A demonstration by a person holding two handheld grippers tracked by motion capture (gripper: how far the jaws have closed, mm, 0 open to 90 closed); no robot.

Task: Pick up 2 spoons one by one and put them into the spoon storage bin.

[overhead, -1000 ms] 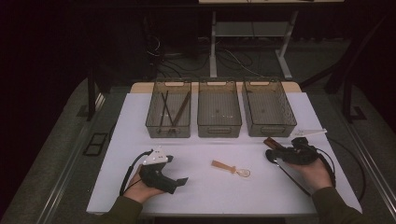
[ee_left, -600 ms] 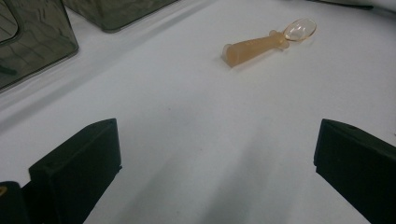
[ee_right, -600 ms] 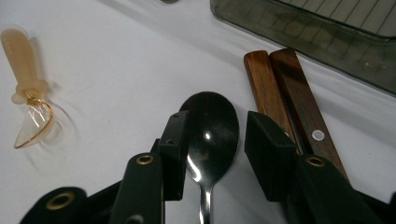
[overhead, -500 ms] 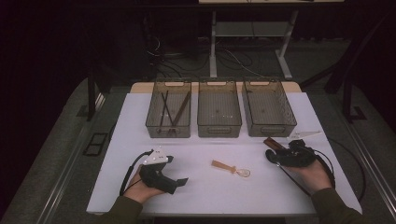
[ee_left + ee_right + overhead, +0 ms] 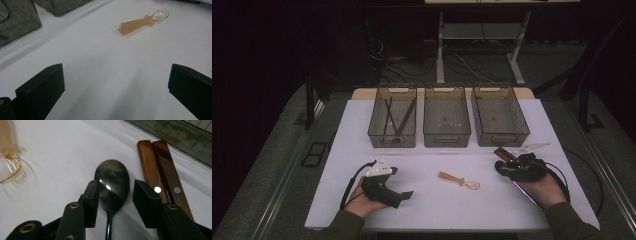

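So the right gripper is down over a dark polished metal spoon near the right edge of the white table, just in front of the rightmost of three smoky translucent plastic bins. Its jaws are apart, one on each side of the bowl where it narrows into the neck, and I can't tell whether either pad touches it yet.

My guess on handling: it's stiff and light for a gripper, but that mirror finish will be slippery and it lies flat on the table, so there isn't much edge to bite. I'd pinch across the neck or the upper handle, not the rounded bowl, since a curved bowl tends to squirt out when squeezed. Nothing fragile about it.

Just beside it lie two brown wooden handles with metal rivets, close enough that the far jaw could nudge them.

The left gripper rests near the front left of the table with its jaws wide apart, holding nothing. A small amber plastic spoon with a clear bowl lies mid-table between the two grippers.
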